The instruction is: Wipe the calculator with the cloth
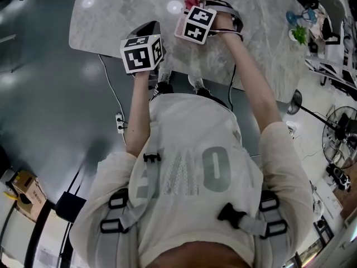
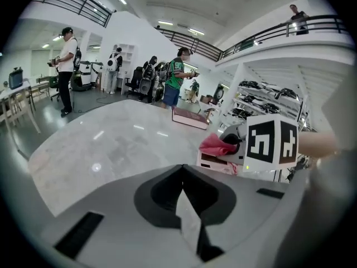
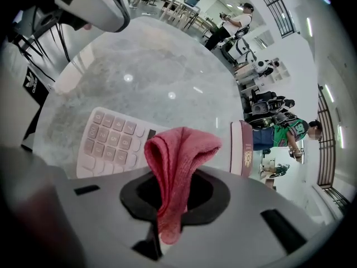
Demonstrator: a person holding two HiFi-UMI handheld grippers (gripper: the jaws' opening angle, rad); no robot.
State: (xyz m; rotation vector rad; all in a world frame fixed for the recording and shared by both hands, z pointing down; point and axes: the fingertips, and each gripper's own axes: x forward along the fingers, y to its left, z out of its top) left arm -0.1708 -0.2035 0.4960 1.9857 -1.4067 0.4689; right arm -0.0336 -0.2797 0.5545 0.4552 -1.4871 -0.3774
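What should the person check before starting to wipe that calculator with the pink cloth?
1. Cloth gripped: ok. The right gripper is shut on it, with a fold sticking out past the jaws.
2. Calculator in reach: ok. It lies keys up on the table, just ahead of the cloth.
3. Cloth touching the keys: cannot tell.
4. Left gripper out of the way: ok. It is shut, empty and off to the side.
5. Calculator held steady: not ok. Nothing is holding it down.
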